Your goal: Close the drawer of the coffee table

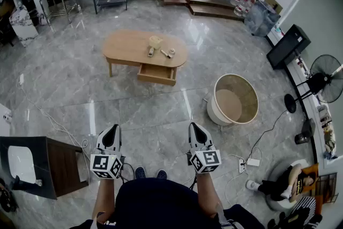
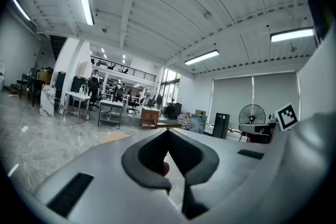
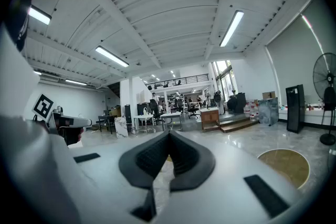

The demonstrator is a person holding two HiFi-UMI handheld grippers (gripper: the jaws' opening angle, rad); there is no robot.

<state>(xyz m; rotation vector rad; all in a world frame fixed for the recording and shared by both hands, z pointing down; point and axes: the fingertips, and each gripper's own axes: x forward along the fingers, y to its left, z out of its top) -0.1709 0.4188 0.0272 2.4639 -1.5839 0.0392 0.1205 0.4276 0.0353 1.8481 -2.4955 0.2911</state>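
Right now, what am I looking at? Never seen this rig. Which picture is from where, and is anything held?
There is no robot here. A person holds a hand tool in each hand: the left tongs and the right tongs, each carrying a marker cube. The top-down picture comes from a camera on the person's head. The other two pictures come from a camera riding on each tool, looking along its jaws. Both pairs of jaws are shut with nothing between them. Ahead stands the oval light-wood coffee table, with its wooden drawer pulled open. On top sit a small beige container and a few small items I can't identify at this size. Both tools are well short of the table.
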